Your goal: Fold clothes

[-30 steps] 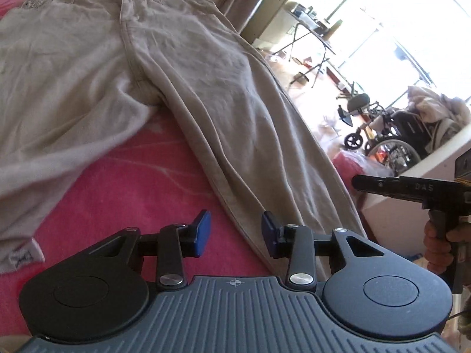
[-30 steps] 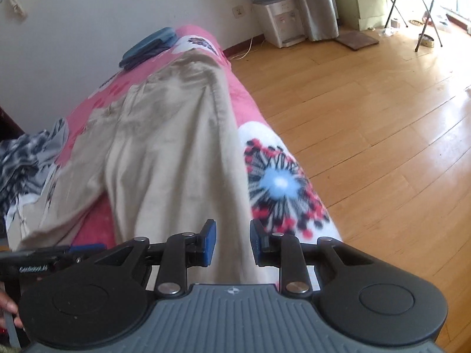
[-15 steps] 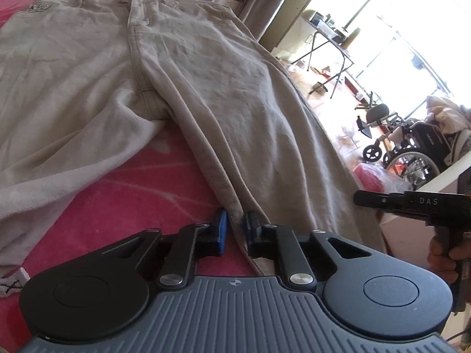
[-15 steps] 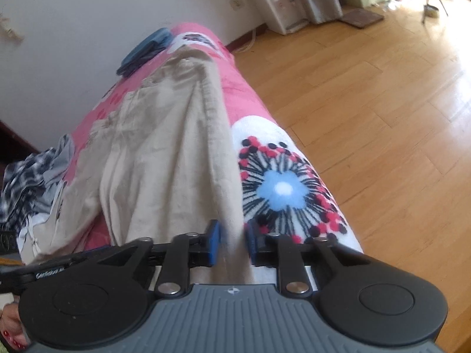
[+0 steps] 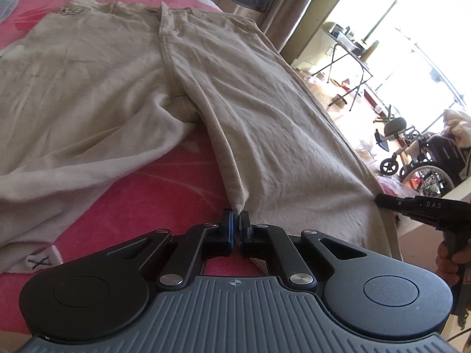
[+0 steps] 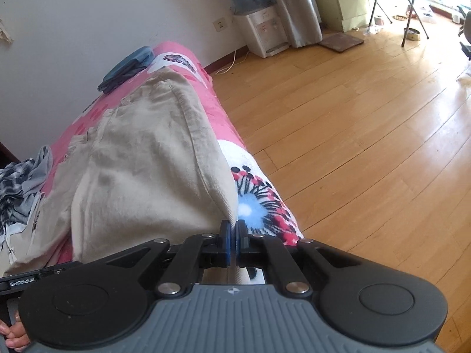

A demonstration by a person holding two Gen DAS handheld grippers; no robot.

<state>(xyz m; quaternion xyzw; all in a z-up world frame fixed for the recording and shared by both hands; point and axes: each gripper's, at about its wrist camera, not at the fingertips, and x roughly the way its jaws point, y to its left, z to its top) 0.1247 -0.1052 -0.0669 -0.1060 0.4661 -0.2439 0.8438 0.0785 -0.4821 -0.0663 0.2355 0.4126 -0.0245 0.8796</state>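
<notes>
The hem of the near trouser leg is hidden under both gripper bodies. The beige trousers [image 5: 123, 94] lie spread on the pink bed [image 5: 153, 194], long axis running from the waistband near the bed's far end to the leg ends at its near edge. The left claw [image 5: 235, 220] is pinched tight on the inner seam of the leg along the bed's right edge; the right claw [image 6: 232, 229] is clamped on that leg's outer edge, above the flower print. A folded dark garment [image 6: 126, 69] sits at the far end, crumpled checked clothes [image 6: 20, 185] at the left edge.
</notes>
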